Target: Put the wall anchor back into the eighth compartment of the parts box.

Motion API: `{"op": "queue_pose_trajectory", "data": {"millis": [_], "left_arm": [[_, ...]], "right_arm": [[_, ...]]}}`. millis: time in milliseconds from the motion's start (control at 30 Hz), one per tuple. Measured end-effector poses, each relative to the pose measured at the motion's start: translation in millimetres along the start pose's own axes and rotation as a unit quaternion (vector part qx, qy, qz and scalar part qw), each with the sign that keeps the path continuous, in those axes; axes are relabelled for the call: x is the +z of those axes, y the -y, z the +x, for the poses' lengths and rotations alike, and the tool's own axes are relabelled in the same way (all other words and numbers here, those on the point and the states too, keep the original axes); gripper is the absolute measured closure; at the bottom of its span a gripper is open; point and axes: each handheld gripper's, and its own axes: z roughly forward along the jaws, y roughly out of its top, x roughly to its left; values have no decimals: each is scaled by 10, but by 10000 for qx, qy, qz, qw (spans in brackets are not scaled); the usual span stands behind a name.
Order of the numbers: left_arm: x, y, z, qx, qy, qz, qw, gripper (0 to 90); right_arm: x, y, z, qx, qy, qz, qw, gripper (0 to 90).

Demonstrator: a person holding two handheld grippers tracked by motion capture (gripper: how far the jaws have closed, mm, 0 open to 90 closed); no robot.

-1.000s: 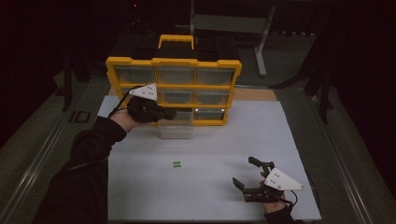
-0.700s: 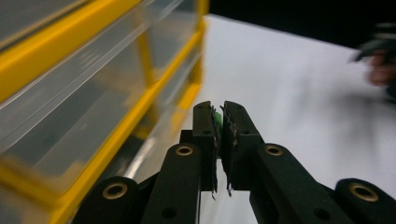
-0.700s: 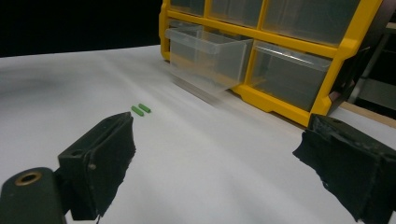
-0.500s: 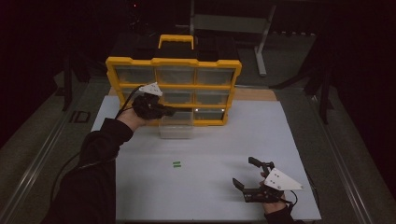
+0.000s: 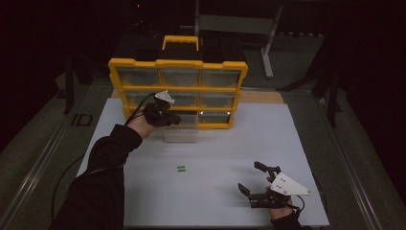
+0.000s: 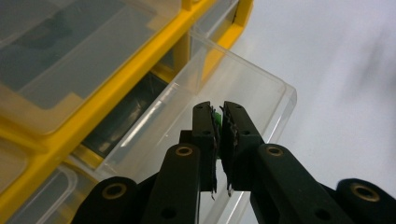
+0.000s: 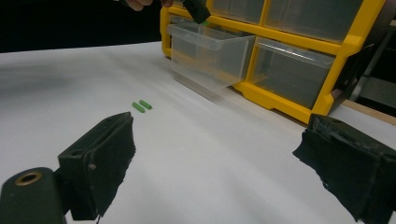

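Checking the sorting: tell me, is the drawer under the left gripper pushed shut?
No, the clear drawer stands pulled out of the yellow organizer, below the left gripper.

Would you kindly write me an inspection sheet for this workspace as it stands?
Surface: white table top, bare apart from the items below.
Job's things: yellow drawer organiser at the far edge; its clear drawer pulled out; two green pieces lying side by side on the table; one small green piece pinched over the drawer.
Clutter: nothing seen.
Grippers: left hand-held gripper shut on the small green piece; right hand-held gripper open, low at the near edge.
Cables: one trails from the left hand-held gripper.
Surroundings: dark; metal frame behind the table.
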Motion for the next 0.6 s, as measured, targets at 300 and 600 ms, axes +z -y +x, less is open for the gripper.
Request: {"op": "queue_pose_trajectory", "data": {"millis": [300,600], "left_arm": [[-53,34,-15,-159,123,-174,9996,339],[-159,87,-164,63,687,-384,9969,0]], "right_arm": [[-2,-1,2,2,-19,14,10000,92],[-2,-3,3,2,-22,19,10000,92]]}}
